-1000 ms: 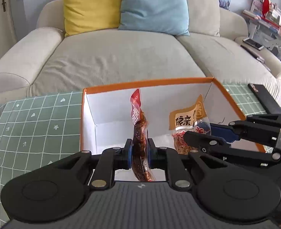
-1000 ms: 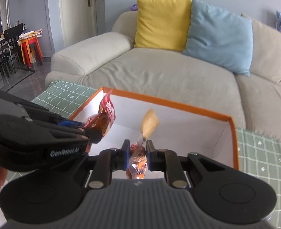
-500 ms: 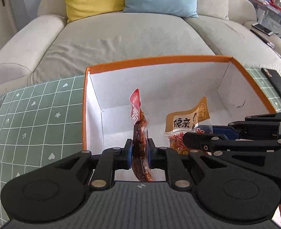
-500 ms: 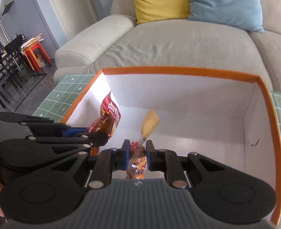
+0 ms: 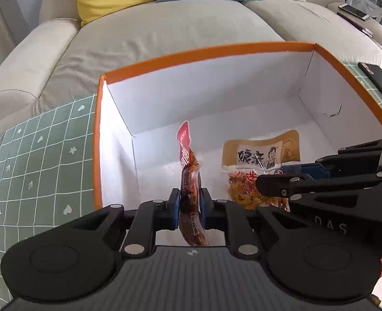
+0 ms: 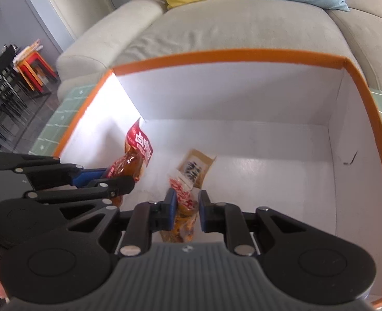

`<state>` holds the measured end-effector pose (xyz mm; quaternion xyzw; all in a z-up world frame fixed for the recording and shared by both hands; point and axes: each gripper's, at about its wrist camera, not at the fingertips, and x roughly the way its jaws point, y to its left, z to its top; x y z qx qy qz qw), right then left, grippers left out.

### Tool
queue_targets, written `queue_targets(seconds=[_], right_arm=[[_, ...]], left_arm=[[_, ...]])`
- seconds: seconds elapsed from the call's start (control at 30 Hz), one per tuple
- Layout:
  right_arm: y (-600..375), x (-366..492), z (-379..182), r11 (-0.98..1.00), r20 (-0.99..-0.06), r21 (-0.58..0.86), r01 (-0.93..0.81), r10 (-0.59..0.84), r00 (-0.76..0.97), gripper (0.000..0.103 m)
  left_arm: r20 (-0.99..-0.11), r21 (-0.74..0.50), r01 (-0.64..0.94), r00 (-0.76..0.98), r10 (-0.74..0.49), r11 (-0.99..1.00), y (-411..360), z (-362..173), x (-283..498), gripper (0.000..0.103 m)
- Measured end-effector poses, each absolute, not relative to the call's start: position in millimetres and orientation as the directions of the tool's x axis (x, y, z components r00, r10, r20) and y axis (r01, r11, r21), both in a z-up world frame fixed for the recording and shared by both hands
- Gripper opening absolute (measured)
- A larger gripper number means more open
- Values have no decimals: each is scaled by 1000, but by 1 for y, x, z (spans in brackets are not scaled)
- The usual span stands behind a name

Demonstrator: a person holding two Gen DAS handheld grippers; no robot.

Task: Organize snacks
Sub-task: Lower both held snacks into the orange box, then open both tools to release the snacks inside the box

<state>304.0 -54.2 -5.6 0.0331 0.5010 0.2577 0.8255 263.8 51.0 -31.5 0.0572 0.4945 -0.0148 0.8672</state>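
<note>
A white box with an orange rim (image 5: 206, 51) stands on the green checked tablecloth; it also shows in the right wrist view (image 6: 227, 54). My left gripper (image 5: 188, 208) is shut on a red-brown snack pouch (image 5: 188, 181) and holds it upright inside the box; that pouch also shows in the right wrist view (image 6: 135, 155). My right gripper (image 6: 185, 211) has its fingers slightly parted around a tan-topped snack packet (image 6: 191, 178). The packet (image 5: 258, 165) tilts toward the box floor.
A beige sofa (image 5: 165, 26) with yellow and blue cushions stands right behind the box. The green tablecloth (image 5: 35, 155) extends to the left. A black flat object (image 5: 380, 85) lies right of the box. Dining chairs and an orange stool (image 6: 33, 64) stand far left.
Both grippers have moved forward and down into the box with their snacks. The right gripper's fingers have parted a little and its packet has tipped down toward the floor.
</note>
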Motion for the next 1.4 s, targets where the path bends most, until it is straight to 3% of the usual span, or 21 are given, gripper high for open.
queue_targets(seconds=[0.23, 0.43, 0.7, 0.77, 0.83, 1.1, 1.4], right_arm=[[-51, 303, -5, 874, -825, 286, -394, 433, 363, 18], [-44, 298, -5, 893, -847, 170, -416, 349, 401, 26], [-45, 300, -6, 915, -870, 68, -399, 250, 425, 32], [-48, 299, -3, 920, -870, 48, -390, 230, 436, 34], [-50, 298, -2, 925, -869, 39, -378, 218, 444, 42], [-59, 287, 20, 933, -844, 34, -358, 219, 490, 48], [-78, 237, 51, 949, -751, 9, -316, 215, 625, 51]], left_arm=[[-862, 89, 85, 505, 34, 992, 49, -32, 261, 19], [-857, 96, 96, 514, 33, 991, 48, -31, 257, 25], [-847, 81, 107, 531, 12, 991, 46, -22, 250, 43], [-838, 87, 96, 545, 21, 992, 46, -18, 247, 53], [-829, 84, 84, 559, 23, 993, 47, -13, 244, 57], [-790, 17, 36, 614, -8, 999, 52, 10, 225, 57], [-721, -20, 2, 693, -16, 1000, 48, 28, 185, 57]])
